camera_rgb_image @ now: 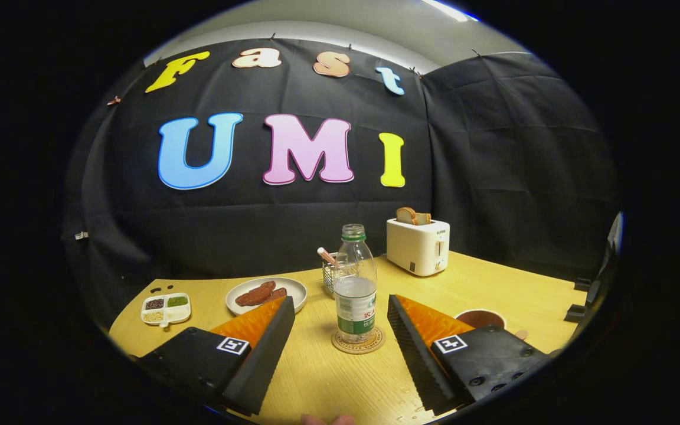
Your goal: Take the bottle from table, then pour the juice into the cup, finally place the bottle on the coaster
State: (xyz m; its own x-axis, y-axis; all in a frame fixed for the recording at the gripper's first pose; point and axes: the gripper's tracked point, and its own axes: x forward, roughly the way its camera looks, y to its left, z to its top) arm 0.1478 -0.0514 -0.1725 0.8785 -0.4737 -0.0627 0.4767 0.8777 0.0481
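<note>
Claw (340, 307): I see it spread wide, gripping nothing.
Bottle (355, 283): upright on the coaster (358, 342), between my fingertips, touching neither.
Cup (480, 319): on the surface (493, 283), behind my right finger.
Toaster (418, 245): beyond the bottle.

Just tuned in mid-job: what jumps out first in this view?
The bottle stands upright on the coaster, just ahead of the open hand-held gripper, whose fingers flank it without touching. Behind it, a white toaster holds bread, and the cup peeks out beyond the right finger.
</note>
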